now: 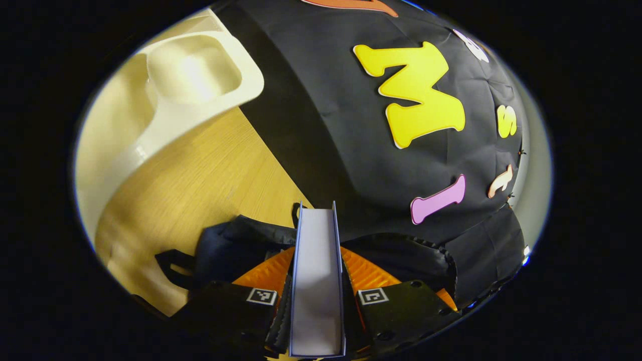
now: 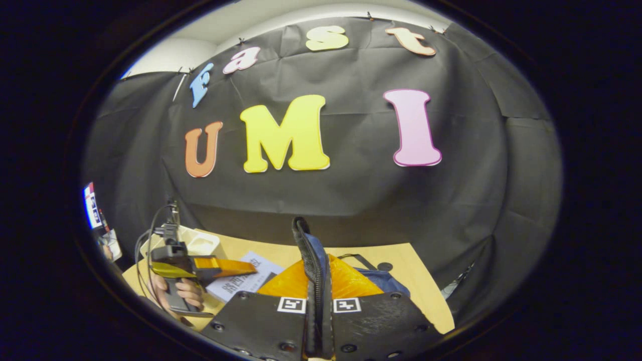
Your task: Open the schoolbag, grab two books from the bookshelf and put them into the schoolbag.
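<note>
Wall (image 2: 351,200): black cloth, hangs behind the bench's far edge and wraps round its right side.
Bench (image 1: 200,170): pale wood top; in the right gripper view its far edge runs along the cloth and the right corner is bare.
Open room: bare wood lies between the tray and the bag in the left gripper view; the strip between bag and cloth is narrow.
Tray (image 1: 200,75): cream, moulded wells, near the bench's left end, well apart from the bag.
Bag (image 1: 241,240): dark fabric, slumped on the bench near the cloth, just beyond the left gripper; a strap loop lies toward the bench's near edge.
Book (image 1: 317,281): held edge-on, pale page block toward the camera, its far end above the bag.
Left gripper (image 1: 317,301): clamped on the book, a finger on each cover; seen also from the right gripper view (image 2: 220,265), with a hand (image 2: 180,291) round its handle.
Right gripper (image 2: 318,306): fingers pinched on a dark zippered edge (image 2: 308,250) of the bag, raised upright.
</note>
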Motion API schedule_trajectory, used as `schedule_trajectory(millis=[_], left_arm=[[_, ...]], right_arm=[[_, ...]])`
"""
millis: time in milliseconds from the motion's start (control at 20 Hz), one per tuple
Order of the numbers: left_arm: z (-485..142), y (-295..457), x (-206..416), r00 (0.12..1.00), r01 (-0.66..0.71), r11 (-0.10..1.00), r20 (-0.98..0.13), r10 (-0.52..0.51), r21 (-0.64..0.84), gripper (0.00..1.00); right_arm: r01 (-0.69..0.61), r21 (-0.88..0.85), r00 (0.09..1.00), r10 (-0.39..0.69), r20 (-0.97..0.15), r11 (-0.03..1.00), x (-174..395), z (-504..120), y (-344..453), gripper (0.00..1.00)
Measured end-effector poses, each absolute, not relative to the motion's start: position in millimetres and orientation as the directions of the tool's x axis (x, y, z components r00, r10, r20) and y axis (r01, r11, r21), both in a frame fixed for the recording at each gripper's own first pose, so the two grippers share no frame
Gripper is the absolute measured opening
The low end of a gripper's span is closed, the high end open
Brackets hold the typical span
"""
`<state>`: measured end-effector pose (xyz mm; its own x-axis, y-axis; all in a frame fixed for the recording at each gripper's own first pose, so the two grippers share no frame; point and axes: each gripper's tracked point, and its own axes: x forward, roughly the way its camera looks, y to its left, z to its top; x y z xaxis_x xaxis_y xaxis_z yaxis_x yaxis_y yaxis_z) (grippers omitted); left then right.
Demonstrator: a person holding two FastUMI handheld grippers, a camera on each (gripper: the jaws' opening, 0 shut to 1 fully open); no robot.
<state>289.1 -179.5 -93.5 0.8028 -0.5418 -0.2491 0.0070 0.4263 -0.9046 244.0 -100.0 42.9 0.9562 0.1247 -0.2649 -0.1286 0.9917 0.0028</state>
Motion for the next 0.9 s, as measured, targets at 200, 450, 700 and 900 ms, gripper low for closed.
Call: schedule_trajectory(millis=[200, 450, 700, 900], left_arm=[[-98, -214, 293, 0.801, 0.022, 0.42, -0.235, -0.55, -0.907, 0.45], [-116, -244, 294, 0.813, 0.05, 0.405, -0.198, -0.547, -0.913, 0.45], [-146, -283, 297, 0.778, 0.074, 0.363, -0.174, -0.603, -0.929, 0.5], [-157, -298, 300, 0.765, 0.119, 0.362, -0.147, -0.627, -0.924, 0.46]], right_arm=[[-0.159, -0.061, 0.962, 0.14, -0.236, 0.985, 246, 48, -85, 0.05], [-0.173, -0.124, 0.965, 0.143, -0.221, 0.977, 245, 51, -69, 0.05], [-0.222, -0.152, 0.955, 0.183, -0.233, 0.963, 239, 45, -45, 0.05], [-0.212, -0.158, 0.961, 0.176, -0.216, 0.965, 239, 44, -46, 0.05]])
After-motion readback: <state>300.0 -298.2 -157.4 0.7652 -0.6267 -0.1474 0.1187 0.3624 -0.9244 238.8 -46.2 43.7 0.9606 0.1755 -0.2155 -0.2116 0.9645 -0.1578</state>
